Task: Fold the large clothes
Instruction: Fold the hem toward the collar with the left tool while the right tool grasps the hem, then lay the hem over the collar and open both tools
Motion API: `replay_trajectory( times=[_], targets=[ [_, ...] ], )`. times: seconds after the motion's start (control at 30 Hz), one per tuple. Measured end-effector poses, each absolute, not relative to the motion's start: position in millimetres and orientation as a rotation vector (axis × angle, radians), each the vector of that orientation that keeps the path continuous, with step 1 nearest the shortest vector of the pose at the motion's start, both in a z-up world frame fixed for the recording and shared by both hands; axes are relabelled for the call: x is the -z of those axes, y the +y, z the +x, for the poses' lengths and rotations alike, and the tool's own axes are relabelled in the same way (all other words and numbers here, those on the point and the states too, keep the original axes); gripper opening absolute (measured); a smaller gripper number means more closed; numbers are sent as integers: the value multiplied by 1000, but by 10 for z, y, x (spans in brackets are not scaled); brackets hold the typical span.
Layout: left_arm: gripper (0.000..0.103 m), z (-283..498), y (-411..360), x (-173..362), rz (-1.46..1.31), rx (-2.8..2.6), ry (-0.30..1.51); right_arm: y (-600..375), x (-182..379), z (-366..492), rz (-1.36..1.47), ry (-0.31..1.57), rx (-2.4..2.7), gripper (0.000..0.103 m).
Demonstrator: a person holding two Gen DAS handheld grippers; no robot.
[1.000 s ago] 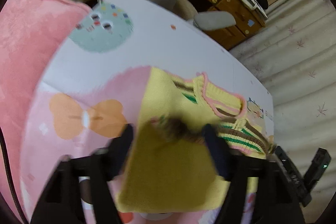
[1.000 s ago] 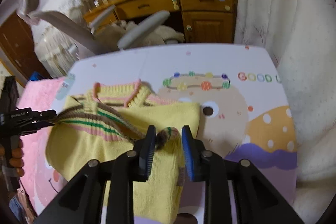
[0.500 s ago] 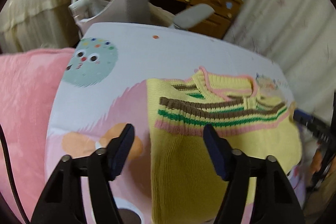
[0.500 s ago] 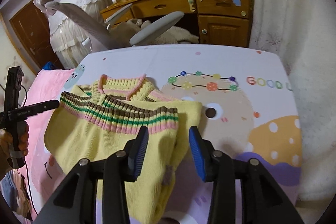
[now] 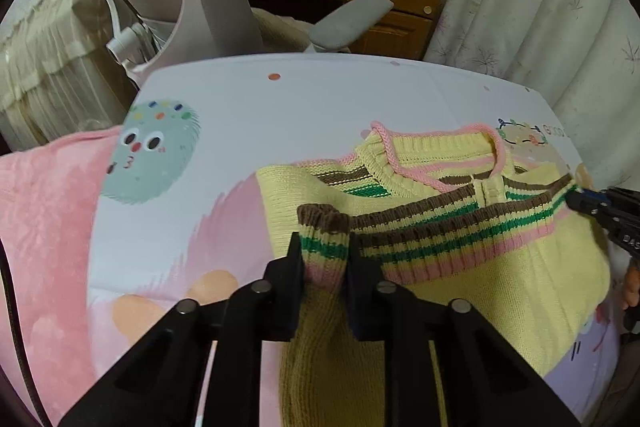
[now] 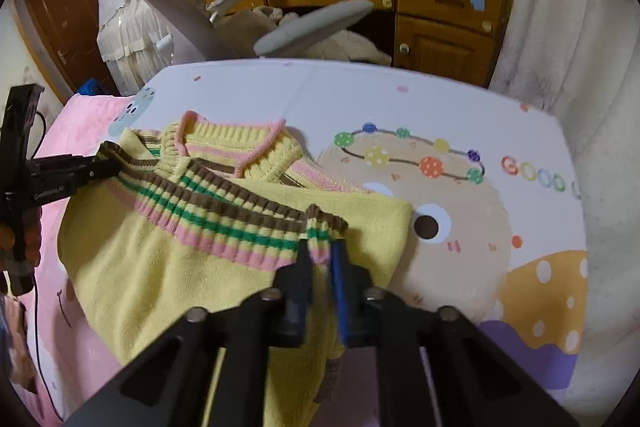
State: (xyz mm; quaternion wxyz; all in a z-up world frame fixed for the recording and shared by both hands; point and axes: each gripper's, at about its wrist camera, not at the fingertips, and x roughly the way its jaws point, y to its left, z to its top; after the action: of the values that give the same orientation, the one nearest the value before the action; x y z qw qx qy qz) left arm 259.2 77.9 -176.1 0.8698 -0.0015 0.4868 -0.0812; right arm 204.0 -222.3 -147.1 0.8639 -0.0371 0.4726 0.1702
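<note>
Both grippers have dropped onto the sweater's (image 5: 460, 279) striped hem (image 5: 440, 227), jaws closing. Left gripper (image 5: 325, 259) and right gripper (image 6: 320, 261) each pinch an end corner; the collar (image 6: 232, 143) lies straight ahead.

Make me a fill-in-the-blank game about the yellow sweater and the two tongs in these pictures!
1. The sweater is mostly ____.
2. The left tongs are closing on the sweater's striped ____.
3. The right tongs pinch the hem's other ____.
4. The collar has a ____ edge.

Missing words: yellow; hem; end; pink
</note>
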Motion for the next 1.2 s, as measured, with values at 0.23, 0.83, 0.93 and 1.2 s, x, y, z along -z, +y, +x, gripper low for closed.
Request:
replay_trajectory(
  times=[0.23, 0.83, 0.93, 1.2],
  targets=[
    [13, 2404, 698, 1462, 23, 99, 938, -2360, 1124, 1854, -26, 895, -324, 7],
    [17, 2388, 928, 1496, -176, 77, 1011, -2336, 1064, 1865, -11, 863, -336, 7],
    [17, 2361, 927, 1484, -178, 83, 1001, -2347, 1070, 1859, -8, 863, -336, 7],
    [8, 2316, 855, 1247, -150, 69, 918, -2405, 944, 1835, 36, 824, -348, 7]
  ],
)
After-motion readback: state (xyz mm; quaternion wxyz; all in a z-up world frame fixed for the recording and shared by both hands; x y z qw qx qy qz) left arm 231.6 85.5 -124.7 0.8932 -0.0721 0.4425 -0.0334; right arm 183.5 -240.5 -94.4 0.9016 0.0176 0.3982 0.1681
